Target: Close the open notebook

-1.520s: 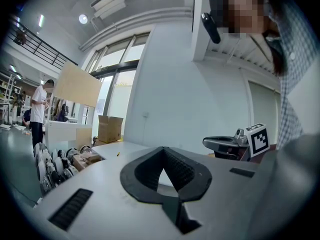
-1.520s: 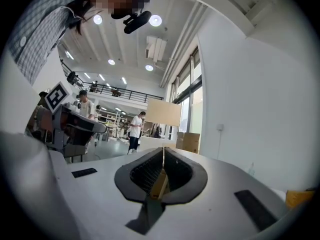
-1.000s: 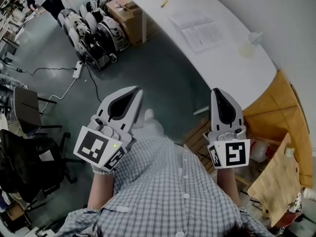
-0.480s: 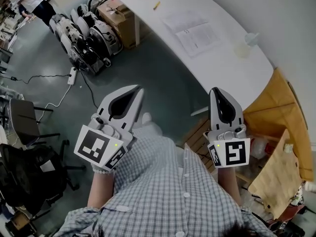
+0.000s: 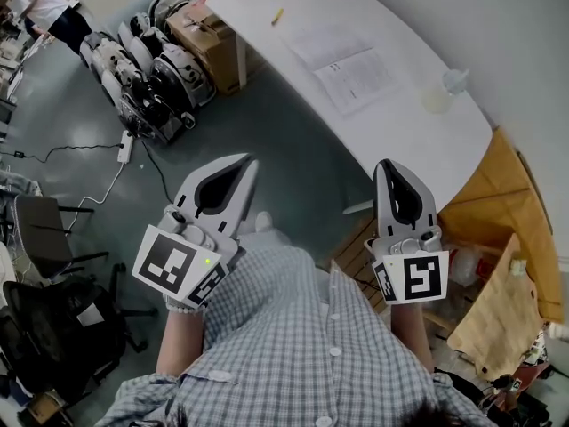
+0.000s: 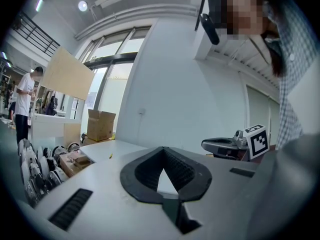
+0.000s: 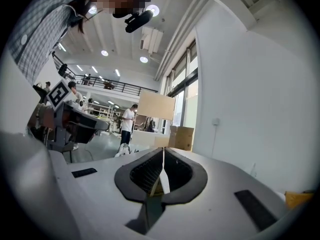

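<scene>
The open notebook (image 5: 348, 66) lies flat with its printed pages up on the white table (image 5: 400, 140), well ahead of both grippers. My left gripper (image 5: 244, 161) is held in front of the person's checked shirt, over the grey floor, shut and empty. My right gripper (image 5: 388, 165) hovers near the table's near edge, also shut with nothing in it. In the left gripper view, the left gripper (image 6: 162, 149) has its jaws meeting at the tips. In the right gripper view, the right gripper (image 7: 163, 149) has its jaws pressed together.
A yellow pencil (image 5: 277, 14) and a clear cup (image 5: 437, 100) lie on the table. A cardboard box (image 5: 206, 29), parked machines (image 5: 147, 69) and a power strip (image 5: 124, 147) are on the floor at left. Office chairs (image 5: 53, 327) stand lower left, cardboard sheets (image 5: 507, 229) at right.
Both grippers have moved level across the room, and the floor items have slid left and up in the head view. The jaws stay shut.
</scene>
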Available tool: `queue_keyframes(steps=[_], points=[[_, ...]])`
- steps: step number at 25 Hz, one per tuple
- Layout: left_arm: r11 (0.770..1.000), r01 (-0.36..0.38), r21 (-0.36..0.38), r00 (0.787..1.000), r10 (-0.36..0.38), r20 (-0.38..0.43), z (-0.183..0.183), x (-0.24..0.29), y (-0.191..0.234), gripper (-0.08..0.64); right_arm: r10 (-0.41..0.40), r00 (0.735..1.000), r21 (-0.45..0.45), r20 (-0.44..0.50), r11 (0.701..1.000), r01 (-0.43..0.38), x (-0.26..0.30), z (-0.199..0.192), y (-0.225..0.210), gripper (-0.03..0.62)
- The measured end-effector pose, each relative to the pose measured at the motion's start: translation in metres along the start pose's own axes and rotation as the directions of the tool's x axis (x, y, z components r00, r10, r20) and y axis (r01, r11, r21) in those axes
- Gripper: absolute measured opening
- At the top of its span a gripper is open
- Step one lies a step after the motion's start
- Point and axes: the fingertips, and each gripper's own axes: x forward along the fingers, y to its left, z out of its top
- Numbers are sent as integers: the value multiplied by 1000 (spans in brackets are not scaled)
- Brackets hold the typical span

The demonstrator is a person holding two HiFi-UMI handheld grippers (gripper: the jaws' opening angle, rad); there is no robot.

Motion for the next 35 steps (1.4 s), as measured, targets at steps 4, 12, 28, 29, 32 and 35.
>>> queue_keyframes(steps=[4,12,28,29,32,35], points=[[1000,18,-4,1000,-18,-6,6,14,21,8,-16,1000,1,-15,1000,16,22,2,-4,23],[999,50,-8,999,-50,-1,18,37,59,8,-44,999,-5,-20,999,44,62,9,-4,23],[994,111,5,994,-111,24,33,66,111,8,-105,994,-38,-10,994,105,113,17,-3,23],[993,114,8,993,-114,25,34,67,113,8,-109,994,-38,-9,993,109,115,18,-4,23],[993,121,11,992,-122,25,34,70,120,8,-118,993,-40,-5,992,118,122,18,-4,23],[992,124,9,992,-125,26,34,72,126,8,-121,993,-41,-5,992,121,129,17,-3,23]])
